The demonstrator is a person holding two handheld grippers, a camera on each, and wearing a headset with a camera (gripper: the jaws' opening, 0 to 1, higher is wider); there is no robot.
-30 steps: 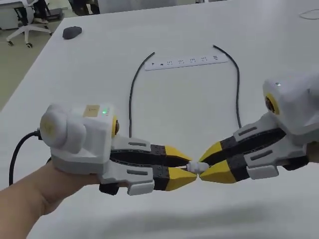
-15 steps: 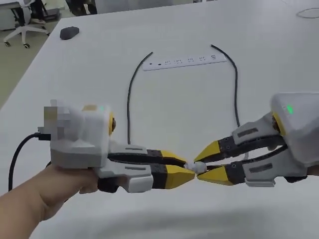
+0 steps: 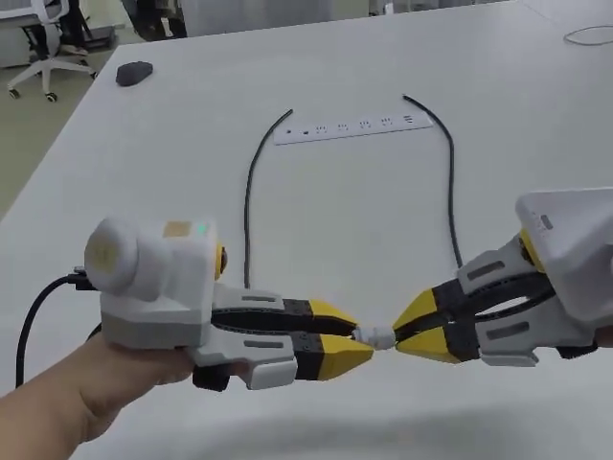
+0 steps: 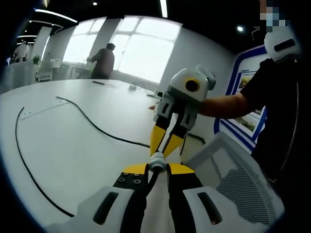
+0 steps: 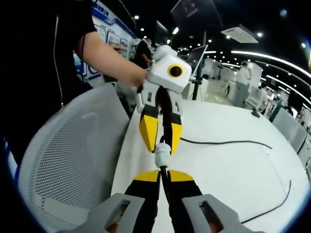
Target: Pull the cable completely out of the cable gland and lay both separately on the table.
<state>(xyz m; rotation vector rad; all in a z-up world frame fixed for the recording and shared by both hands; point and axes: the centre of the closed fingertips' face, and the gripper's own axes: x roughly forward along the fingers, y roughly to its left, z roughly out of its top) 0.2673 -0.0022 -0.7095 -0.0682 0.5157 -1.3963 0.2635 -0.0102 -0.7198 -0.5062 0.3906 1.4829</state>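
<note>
A small white cable gland (image 3: 376, 336) hangs in the air above the white table (image 3: 354, 220), between two yellow-tipped grippers. My left gripper (image 3: 358, 337) is shut on the gland (image 4: 156, 160). From the opposite side, my right gripper (image 3: 401, 335) is shut on the thin black cable (image 5: 163, 168) just where it leaves the gland (image 5: 162, 154). In the right gripper view, the left gripper (image 5: 161, 143) points down at my right gripper (image 5: 163, 174). The cable (image 3: 452, 192) lies on the table in two long runs, both reaching the far side.
A white power strip (image 3: 352, 126) lies across the far middle of the table, and a dark mouse (image 3: 133, 72) sits at the far left. A white mesh chair (image 5: 68, 160) stands at the table's near edge. A person (image 4: 102, 60) stands far off by the windows.
The two grippers have drawn slightly apart. Their tips met over the gland before; now the gland is exposed in a small gap between them.
</note>
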